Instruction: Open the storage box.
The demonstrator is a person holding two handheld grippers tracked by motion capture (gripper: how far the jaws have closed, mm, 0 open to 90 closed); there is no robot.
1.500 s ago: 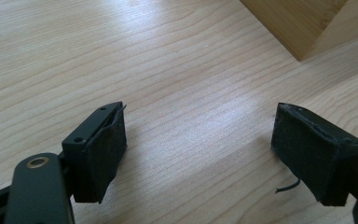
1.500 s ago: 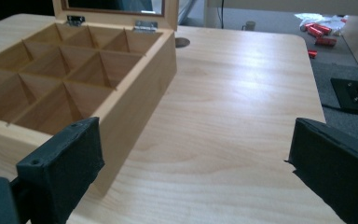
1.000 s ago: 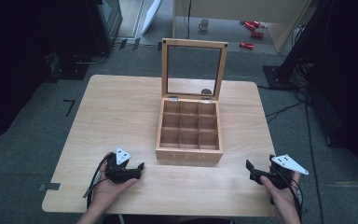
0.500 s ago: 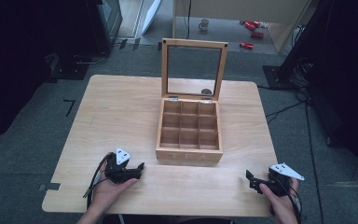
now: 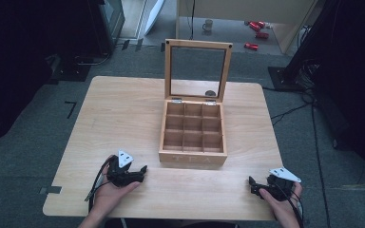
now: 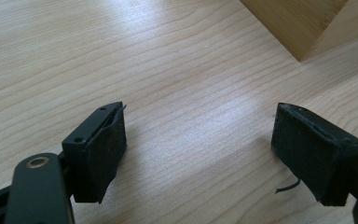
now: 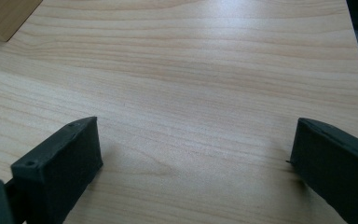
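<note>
Pale wood grain covers the rectangular light-wood table [image 5: 123, 118] in the high view. We note the square wooden tea box [image 5: 193, 135] standing right of the table's centre, its inside split three by three into nine compartments, all bare as far as we can see. Its glass-paned wooden lid [image 5: 198, 71] stands upright at the back on two hinges. The left gripper [image 5: 140, 172] rests near the front edge, just off the box's front-left corner and apart from it, cradled in the left hand [image 5: 111, 192], with a black cable [image 5: 97, 183] looping beside it. The right gripper [image 5: 253, 186] sits in the right hand [image 5: 280, 202] at the front-right corner of the table, well apart from the box.

Left gripper view: we see both black jaws spread wide over bare table, nothing between them. One lower corner of the box [image 6: 303, 23] shows at the upper right, beyond the jaws and not touching them.

Right gripper view: jaws again spread wide, empty, low over the wood. A sliver of the box's corner [image 7: 4, 16] appears at the upper left; the table's edge [image 7: 356, 56] runs down the right side.
</note>
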